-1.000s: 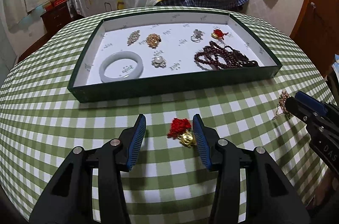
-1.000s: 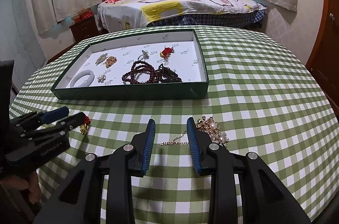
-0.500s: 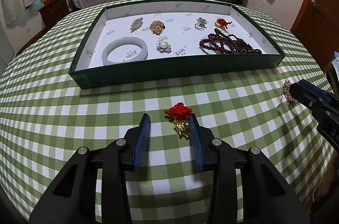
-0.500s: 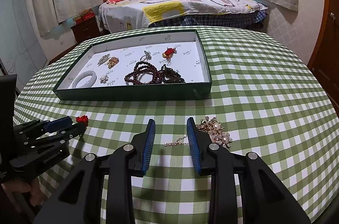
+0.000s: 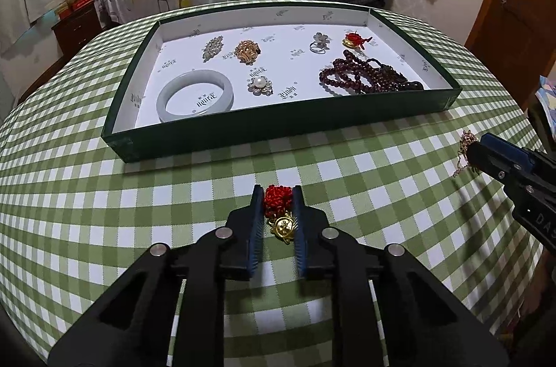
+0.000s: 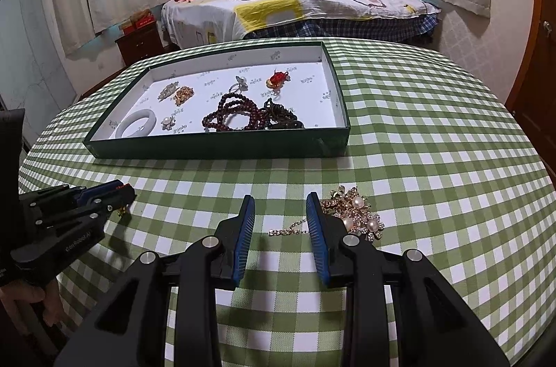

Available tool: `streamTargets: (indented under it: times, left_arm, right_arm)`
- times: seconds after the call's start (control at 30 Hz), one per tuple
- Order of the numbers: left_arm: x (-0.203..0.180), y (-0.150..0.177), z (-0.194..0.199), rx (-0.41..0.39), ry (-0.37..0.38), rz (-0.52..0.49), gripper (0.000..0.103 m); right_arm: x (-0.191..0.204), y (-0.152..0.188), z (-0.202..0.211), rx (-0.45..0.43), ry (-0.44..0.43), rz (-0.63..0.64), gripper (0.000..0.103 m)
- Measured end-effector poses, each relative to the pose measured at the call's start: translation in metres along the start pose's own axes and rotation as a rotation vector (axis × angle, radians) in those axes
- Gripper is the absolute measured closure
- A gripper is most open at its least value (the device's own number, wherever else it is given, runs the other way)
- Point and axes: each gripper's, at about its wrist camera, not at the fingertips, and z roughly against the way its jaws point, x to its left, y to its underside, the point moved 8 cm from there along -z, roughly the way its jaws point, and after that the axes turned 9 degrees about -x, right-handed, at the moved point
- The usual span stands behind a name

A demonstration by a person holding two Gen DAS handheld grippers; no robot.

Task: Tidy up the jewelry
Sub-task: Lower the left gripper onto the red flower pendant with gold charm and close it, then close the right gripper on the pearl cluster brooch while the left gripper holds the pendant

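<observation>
Red-knot charm [image 5: 277, 201] between closing left claw [image 5: 277, 193]

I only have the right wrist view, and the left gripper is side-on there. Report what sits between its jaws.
Observer: A red knotted charm sits between the left gripper's jaws, which are closing on it near their tips.
Operator: Describe whatever is attached to it.
Observer: A round gold pendant, lying nearer the camera between the jaws, over the checked tablecloth.
Operator: Confirm contact.
Observer: Both pads meet the charm's sides.
</observation>
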Motion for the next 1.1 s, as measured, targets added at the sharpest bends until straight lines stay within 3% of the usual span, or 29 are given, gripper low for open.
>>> streamTargets:
  times: [1.0, 1.1]
  left_arm:
    - [0.047, 0.006, 0.016, -0.028, -0.040, 0.053, 0.089]
    - [0.048, 0.007, 0.016, -0.027, -0.041, 0.056, 0.089]
  right_arm:
    - [-0.025, 0.003, -0.009, 0.028, 0.105, 0.013, 0.071]
    - [-0.031, 0.002, -0.011, 0.029, 0.130, 0.009, 0.051]
